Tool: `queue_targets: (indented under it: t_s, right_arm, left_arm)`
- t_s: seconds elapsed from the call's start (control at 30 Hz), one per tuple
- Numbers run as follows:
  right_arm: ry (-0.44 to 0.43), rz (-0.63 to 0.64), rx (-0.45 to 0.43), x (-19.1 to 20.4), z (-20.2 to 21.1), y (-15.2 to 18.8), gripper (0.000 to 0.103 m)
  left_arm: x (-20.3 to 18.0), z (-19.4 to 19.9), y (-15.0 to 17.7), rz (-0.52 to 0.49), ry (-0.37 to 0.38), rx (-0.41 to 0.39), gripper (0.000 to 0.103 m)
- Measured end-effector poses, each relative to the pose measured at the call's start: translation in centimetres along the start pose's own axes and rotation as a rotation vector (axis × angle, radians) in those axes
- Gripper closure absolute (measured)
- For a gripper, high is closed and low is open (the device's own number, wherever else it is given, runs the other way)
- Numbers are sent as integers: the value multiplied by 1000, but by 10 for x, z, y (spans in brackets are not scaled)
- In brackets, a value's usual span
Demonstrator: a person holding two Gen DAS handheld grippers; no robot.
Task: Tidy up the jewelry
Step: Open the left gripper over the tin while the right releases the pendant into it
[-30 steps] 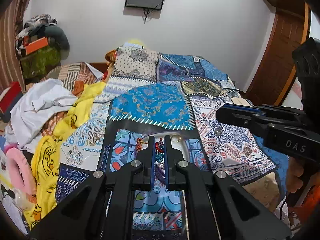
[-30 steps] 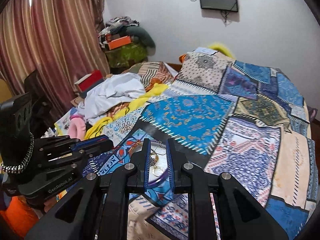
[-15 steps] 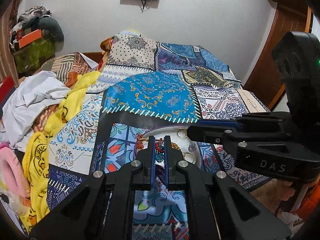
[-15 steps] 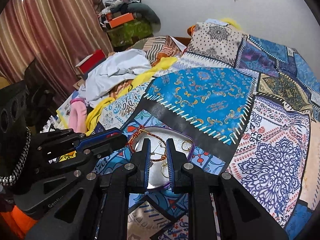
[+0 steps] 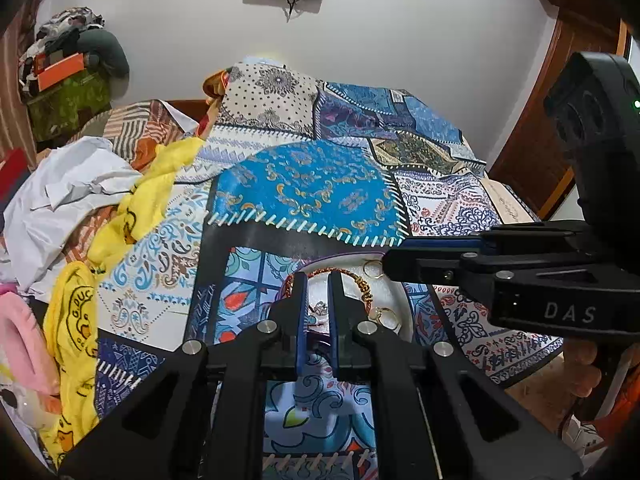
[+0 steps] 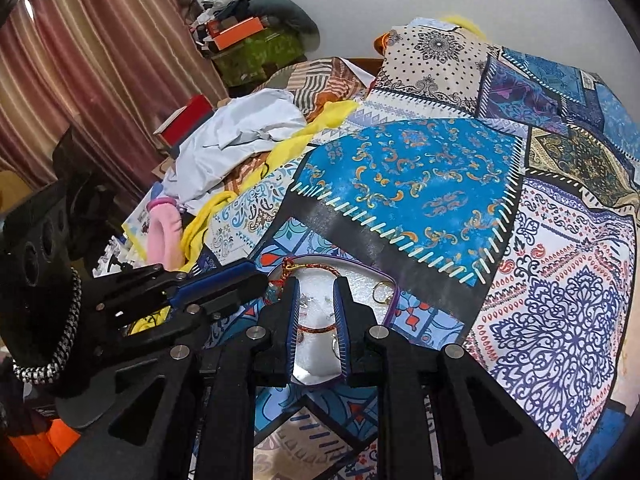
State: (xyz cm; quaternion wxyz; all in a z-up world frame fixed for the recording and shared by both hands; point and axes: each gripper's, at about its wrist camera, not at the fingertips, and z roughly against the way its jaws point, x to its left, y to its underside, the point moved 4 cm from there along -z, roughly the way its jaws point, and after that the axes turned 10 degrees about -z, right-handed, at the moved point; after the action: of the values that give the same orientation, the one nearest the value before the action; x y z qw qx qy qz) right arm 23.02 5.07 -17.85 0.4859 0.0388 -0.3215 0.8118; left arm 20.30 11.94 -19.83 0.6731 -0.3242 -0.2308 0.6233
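Note:
A white tray (image 5: 405, 312) with a purple rim lies on the patchwork bedspread and holds jewelry: a braided red-gold bracelet (image 5: 354, 277) and gold rings (image 5: 373, 268). My left gripper (image 5: 318, 280) hovers just over the tray's near side, shut, with only a slit between its fingers and nothing seen gripped. In the right wrist view the tray (image 6: 362, 280), the bracelet (image 6: 318, 268), a gold ring (image 6: 382, 290) and a thin red bangle (image 6: 316, 328) show. My right gripper (image 6: 316, 284) hangs over the tray, its jaws a narrow gap apart and empty. The two grippers are close side by side.
A heap of white cloth (image 5: 68, 184) and yellow cloth (image 5: 72, 320) covers the bed's left side, with a pink item (image 6: 164, 232) and a red box (image 6: 184, 120) near it. A wooden door (image 5: 532, 152) stands at the right. A hand (image 5: 580, 364) holds the right gripper.
Both grippers have come down and forward to the tray. The right gripper has swung in from the right and tipped downward, so its tips are now over the tray beside the left gripper.

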Motion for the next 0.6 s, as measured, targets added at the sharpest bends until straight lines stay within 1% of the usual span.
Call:
queue_targets:
  t_s: [0.07, 0.17, 0.27, 0.33, 0.43, 0.5, 0.6]
  right_arm:
    - [8, 5, -10, 0, 5, 0, 87]
    - [17, 8, -27, -1, 13, 1, 86]
    - [43, 21, -52, -2, 25, 3, 85]
    - [66, 28, -75, -4, 35, 5, 84]
    - [102, 32, -110, -9, 49, 8, 78]
    - [134, 32, -144, -14, 62, 12, 71]
    - [175, 28, -185, -22, 77, 17, 64]
  left_arm:
    - [0, 7, -2, -4, -11, -10, 96]
    - [-2, 17, -4, -10, -22, -23, 91]
    - [-6, 27, -7, -22, -35, -35, 87]
    - [-11, 33, -9, -29, -39, -40, 86]
    - [-19, 39, -12, -39, -40, -46, 84]
    - [-26, 43, -13, -48, -42, -50, 79]
    - [-38, 48, -16, -63, -40, -55, 73]
